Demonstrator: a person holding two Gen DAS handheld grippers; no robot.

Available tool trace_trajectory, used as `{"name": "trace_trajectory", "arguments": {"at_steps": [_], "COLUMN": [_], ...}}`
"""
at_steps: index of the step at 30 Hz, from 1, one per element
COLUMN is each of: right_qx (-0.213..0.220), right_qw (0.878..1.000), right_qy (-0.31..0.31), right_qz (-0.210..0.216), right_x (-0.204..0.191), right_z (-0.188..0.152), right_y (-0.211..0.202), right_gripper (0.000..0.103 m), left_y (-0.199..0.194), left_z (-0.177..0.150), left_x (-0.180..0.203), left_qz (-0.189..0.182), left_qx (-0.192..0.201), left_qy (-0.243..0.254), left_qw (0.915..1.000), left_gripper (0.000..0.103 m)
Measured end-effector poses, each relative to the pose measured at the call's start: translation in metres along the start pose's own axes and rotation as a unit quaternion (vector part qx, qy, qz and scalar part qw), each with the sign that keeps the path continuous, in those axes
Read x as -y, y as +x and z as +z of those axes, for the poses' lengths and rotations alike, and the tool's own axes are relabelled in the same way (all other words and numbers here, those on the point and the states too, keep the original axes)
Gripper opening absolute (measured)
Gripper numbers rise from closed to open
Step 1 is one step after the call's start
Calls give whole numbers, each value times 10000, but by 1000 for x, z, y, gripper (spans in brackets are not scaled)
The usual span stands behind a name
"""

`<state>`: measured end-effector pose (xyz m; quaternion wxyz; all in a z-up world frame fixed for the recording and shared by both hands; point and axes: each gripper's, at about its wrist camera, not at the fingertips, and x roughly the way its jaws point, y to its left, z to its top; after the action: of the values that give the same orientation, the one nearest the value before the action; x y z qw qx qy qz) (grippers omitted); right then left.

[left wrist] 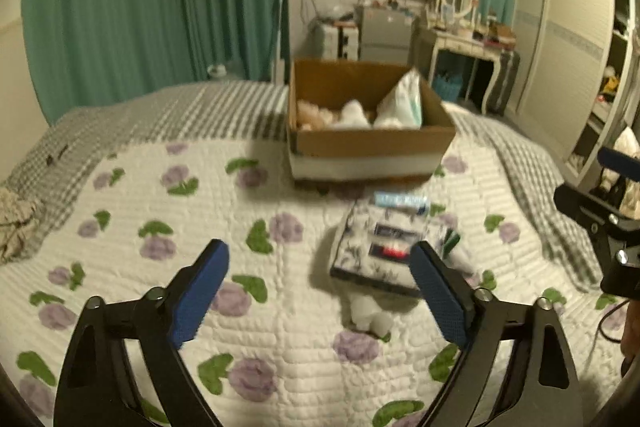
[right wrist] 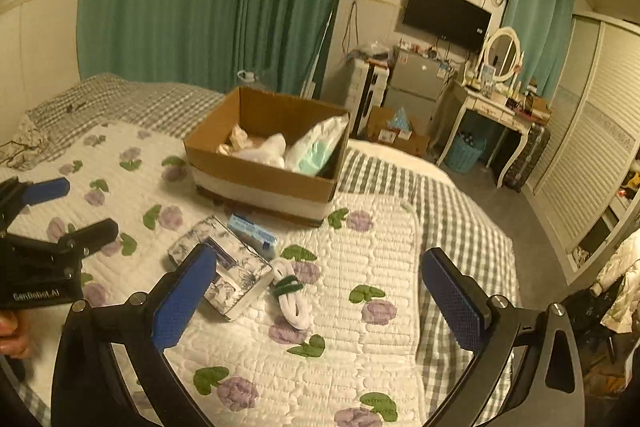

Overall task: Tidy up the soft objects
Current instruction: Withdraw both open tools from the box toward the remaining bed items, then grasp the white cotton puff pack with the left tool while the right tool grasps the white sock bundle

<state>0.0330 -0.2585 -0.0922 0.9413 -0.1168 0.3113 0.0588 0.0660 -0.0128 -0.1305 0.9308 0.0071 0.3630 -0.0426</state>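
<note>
An open cardboard box (left wrist: 372, 143) (right wrist: 260, 183) stands on the floral quilt and holds a beige plush, a white soft item and a pale blue-white soft pack (right wrist: 316, 147). In front of it lie a floral tissue box (left wrist: 380, 251) (right wrist: 228, 267), a small blue packet (left wrist: 400, 201) (right wrist: 252, 231) and rolled white socks with a green band (right wrist: 290, 293) (left wrist: 370, 313). My left gripper (left wrist: 320, 291) is open and empty, hovering just before the tissue box. My right gripper (right wrist: 320, 303) is open and empty above the socks.
The quilt (right wrist: 360, 255) covers a bed with a grey checked sheet (left wrist: 192, 111). A crumpled cloth (left wrist: 16, 223) lies at the bed's left edge. Green curtains, a dresser with mirror (right wrist: 500, 99), a small fridge and wardrobes stand beyond the bed.
</note>
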Motion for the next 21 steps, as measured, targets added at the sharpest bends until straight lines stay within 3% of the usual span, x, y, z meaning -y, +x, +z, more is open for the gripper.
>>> {"name": "trace_trajectory", "arguments": {"at_steps": [6,12,19,21], "right_qx": [-383,-856,-1303,-1408], "right_qw": [9992,9960,9912,9898], "right_qy": [-99,-234,-172,-151], "right_qz": [86,65,135,177], "right_x": [-2,1,6,5], "right_z": [-9,-21,-38,-42], "right_y": [43,88,131,141], "right_gripper": [103,93,93,93], "left_y": [35,69,94,101], "left_z": [-15,-35,-49,-51], "left_x": [1,4,15,17], "left_qz": [-39,-246,-308,-304], "left_qx": [-500,-1083,-1382,-1430], "left_qy": [-57,-134,-35,-9], "left_qw": [9987,9937,9899,9893], "left_gripper": [84,84,84,76]}}
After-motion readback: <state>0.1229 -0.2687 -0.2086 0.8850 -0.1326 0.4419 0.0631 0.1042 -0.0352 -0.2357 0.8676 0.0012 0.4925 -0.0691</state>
